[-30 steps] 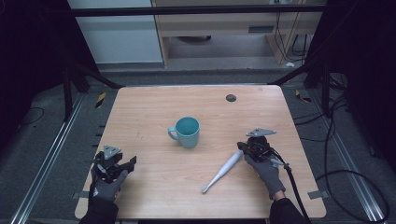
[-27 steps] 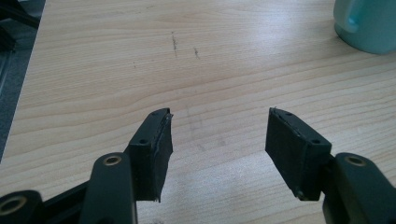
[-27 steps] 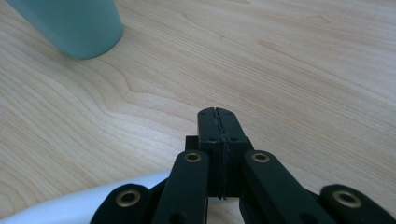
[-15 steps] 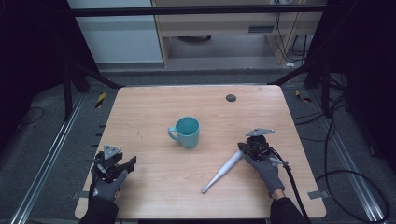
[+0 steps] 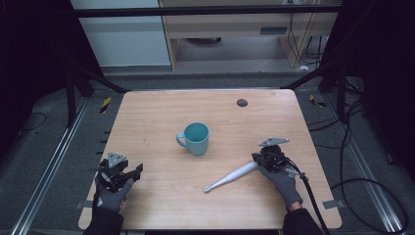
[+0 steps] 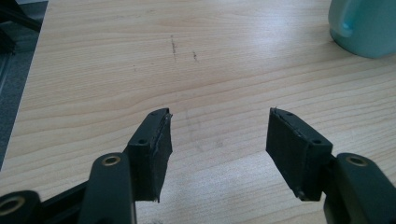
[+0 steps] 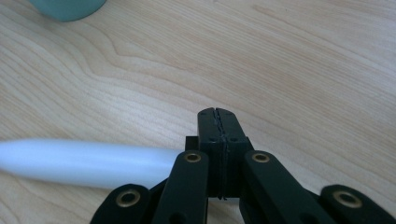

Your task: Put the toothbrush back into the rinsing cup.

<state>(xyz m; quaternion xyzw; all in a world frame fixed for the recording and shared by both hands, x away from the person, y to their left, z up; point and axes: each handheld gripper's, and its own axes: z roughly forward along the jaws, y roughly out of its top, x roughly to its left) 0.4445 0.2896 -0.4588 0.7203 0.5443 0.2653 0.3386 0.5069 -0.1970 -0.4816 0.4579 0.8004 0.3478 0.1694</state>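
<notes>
Your right gripper [image 7: 217,112] has its two black jaws pressed flat together, pad against pad, with nothing between them; the seam between the pads runs as a thin straight line up the middle. The linkage arms behind them are matte black with small brass-coloured rivets. Just to the left of those closed jaws lies the white toothbrush [image 7: 84,161], its smooth, rounded plastic handle reaching up to the linkage and passing beside the jaws, not between them. In the high view your gloved right hand [image 5: 283,177] rests on the table [image 5: 156,112] with that gripper [image 5: 258,159] at the thick end of the handle, and the toothbrush [image 5: 230,177] tapers away from it to a small head.

Farther out from the jaws, ahead and to their left, stands the teal mug [image 5: 195,138], a glossy, round ceramic cup, upright, well apart from the toothbrush.

Your left gripper [image 6: 217,140] holds its jaws wide apart, the square black pads facing each other over bare wood. The mug [image 6: 364,25] sits ahead and to the right of them, well clear. The table is pale wood-grain laminate with rounded corners, faintly scuffed in front of these jaws.
</notes>
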